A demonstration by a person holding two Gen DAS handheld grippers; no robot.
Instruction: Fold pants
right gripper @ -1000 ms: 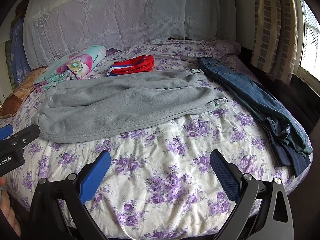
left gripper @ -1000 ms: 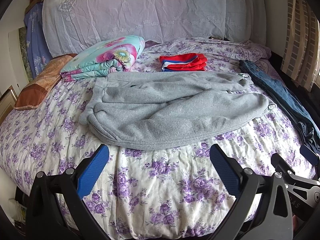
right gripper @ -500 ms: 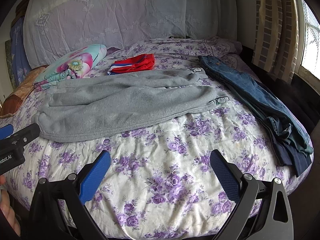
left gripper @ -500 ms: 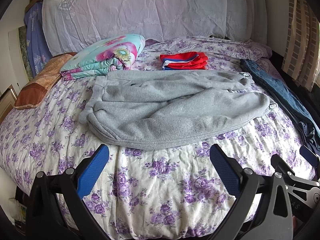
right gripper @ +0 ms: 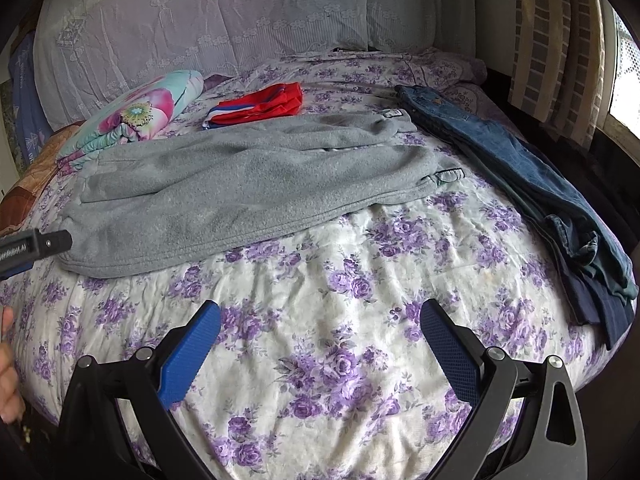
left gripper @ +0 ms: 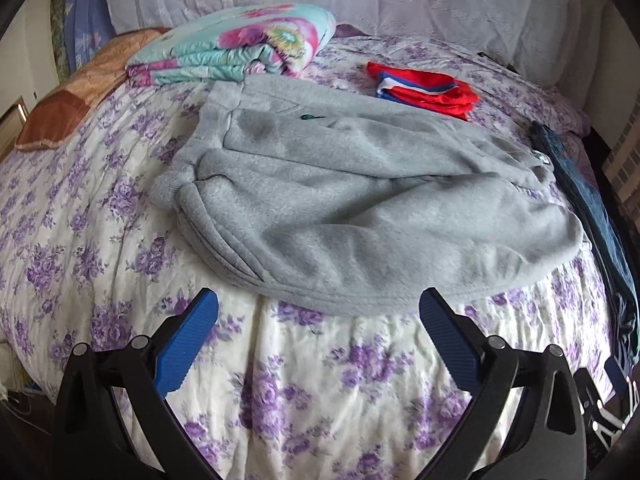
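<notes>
Grey sweatpants (left gripper: pixel 352 200) lie spread across the floral bed, waistband at the left, leg cuffs at the right; they also show in the right wrist view (right gripper: pixel 248 184). My left gripper (left gripper: pixel 318 320) is open and empty, just in front of the pants' near edge. My right gripper (right gripper: pixel 320 328) is open and empty over bare bedspread, short of the pants and to the right of their middle. The left gripper's body (right gripper: pixel 32 246) shows at the left edge of the right wrist view.
Blue jeans (right gripper: pixel 520 184) lie along the bed's right side. A folded red, white and blue garment (left gripper: pixel 424 90) and a folded floral quilt (left gripper: pixel 236 42) sit behind the pants. An orange-brown cushion (left gripper: pixel 68 96) lies far left. A lace-covered headboard (right gripper: pixel 224 12) stands behind.
My left gripper has moved forward and closer to the sweatpants, which now fill more of its view. My right gripper has edged slightly forward. Both stay open.
</notes>
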